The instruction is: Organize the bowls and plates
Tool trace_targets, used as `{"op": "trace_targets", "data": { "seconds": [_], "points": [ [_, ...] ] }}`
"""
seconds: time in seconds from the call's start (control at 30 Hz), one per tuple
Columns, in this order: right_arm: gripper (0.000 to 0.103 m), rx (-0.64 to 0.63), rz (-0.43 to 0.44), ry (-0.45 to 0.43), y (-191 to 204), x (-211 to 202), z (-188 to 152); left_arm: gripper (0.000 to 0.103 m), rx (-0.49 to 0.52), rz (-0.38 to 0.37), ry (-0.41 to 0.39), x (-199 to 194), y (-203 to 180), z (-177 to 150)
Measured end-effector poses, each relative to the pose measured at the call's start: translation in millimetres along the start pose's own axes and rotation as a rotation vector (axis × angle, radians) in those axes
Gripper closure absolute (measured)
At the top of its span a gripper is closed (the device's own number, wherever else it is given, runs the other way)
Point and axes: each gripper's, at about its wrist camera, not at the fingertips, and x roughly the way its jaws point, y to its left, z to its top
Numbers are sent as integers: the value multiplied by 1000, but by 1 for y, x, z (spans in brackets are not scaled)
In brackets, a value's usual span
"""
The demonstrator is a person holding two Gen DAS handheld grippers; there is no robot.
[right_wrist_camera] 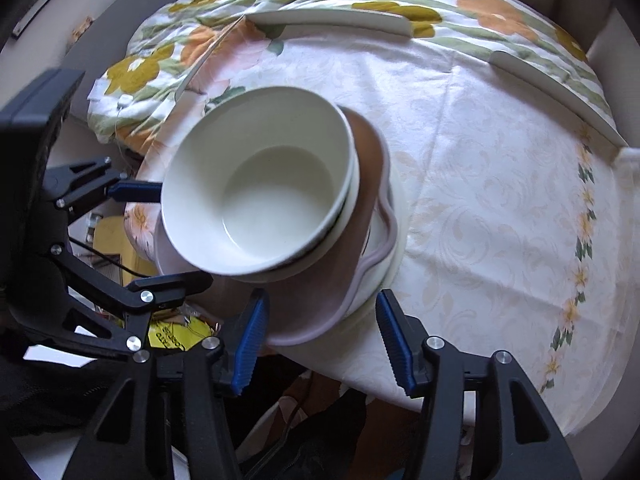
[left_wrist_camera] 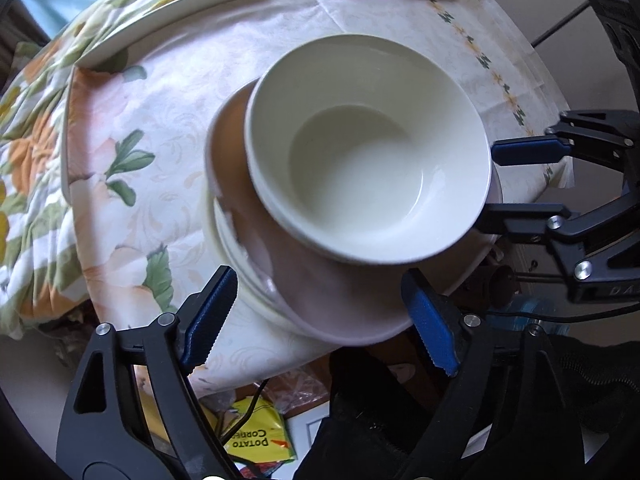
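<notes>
The stack sits at the near edge of the cloth-covered table (right_wrist_camera: 480, 200): a cream bowl (left_wrist_camera: 360, 152) nested in a second bowl (right_wrist_camera: 344, 216), on a pinkish plate (left_wrist_camera: 352, 312) over a white plate (right_wrist_camera: 396, 232). The left gripper (left_wrist_camera: 320, 320) and right gripper (right_wrist_camera: 320, 344) both stand spread, gripping nothing, above the stack's near rim.

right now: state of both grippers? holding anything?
Left gripper: open, holding nothing, fingers straddling the stack's near edge.
Right gripper: open, holding nothing, above the stack's rim.
</notes>
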Motion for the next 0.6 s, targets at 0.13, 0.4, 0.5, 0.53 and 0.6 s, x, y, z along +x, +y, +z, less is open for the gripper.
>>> {"op": "trace_targets", "data": {
  "seconds": [0.13, 0.4, 0.5, 0.53, 0.6],
  "points": [
    [52, 24, -8, -59, 2, -22, -13, 20, -45, 43, -66, -22, 0, -15],
    [52, 69, -83, -389, 10, -118, -57, 20, -186, 192, -450, -131, -45, -49],
    [37, 78, -137, -518, 15, -162, -80, 12, -236, 244, -638, -181, -67, -66],
    [30, 79, -162, -558, 15, -175, -87, 2, -250, 260, -686, -194, -75, -71],
    [17, 78, -188, -627, 17, -197, -97, 0, -274, 299, -794, -221, -91, -84]
  ]
}}
